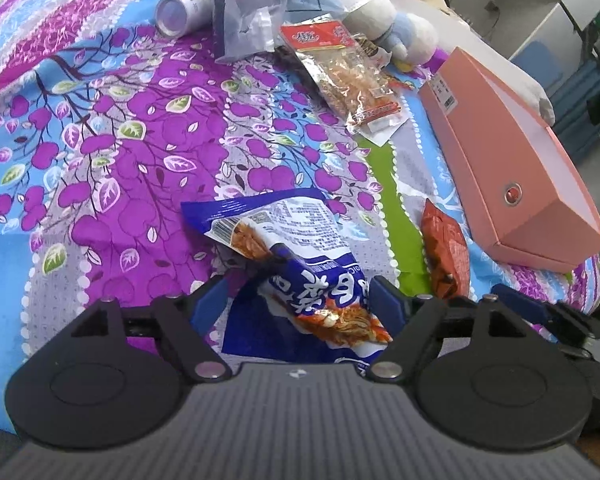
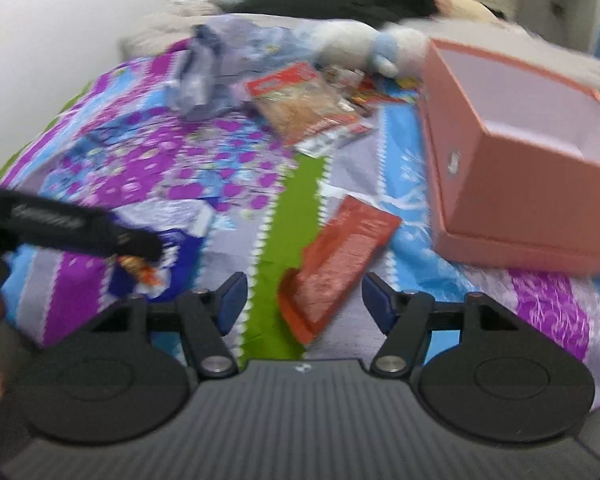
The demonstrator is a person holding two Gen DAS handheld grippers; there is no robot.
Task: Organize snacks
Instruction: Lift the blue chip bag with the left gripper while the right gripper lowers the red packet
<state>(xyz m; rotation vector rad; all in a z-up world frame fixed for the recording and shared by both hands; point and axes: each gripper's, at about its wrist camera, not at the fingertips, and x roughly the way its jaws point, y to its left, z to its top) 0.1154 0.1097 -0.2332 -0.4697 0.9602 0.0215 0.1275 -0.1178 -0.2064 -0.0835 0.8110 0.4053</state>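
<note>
Lying across a purple, blue and green floral bedspread (image 1: 112, 152), the snacks are scattered between both views. In the left wrist view, a white cylindrical can (image 1: 182, 10) rests on its side at upper left, beside a crumpled clear plastic bag (image 1: 248, 12). Below centre, the left gripper (image 1: 300, 300) stands spread, its blue pads either side of a blue-and-white snack packet (image 1: 300, 264) without pressing on it. Above centre right lies a clear packet of dried snack with red ends (image 1: 348, 76), a white and blue plush toy (image 1: 396, 28) behind it. A small red snack packet (image 1: 446, 256) lies lower right, just beside the open pink box (image 1: 512, 152) at the right edge.

In the blurred right wrist view, the other tool's dark finger crosses the left edge. The right gripper (image 2: 304, 300) is spread at lower centre, the red packet lying between its pads, untouched; whether the pads graze it is hard to tell.
</note>
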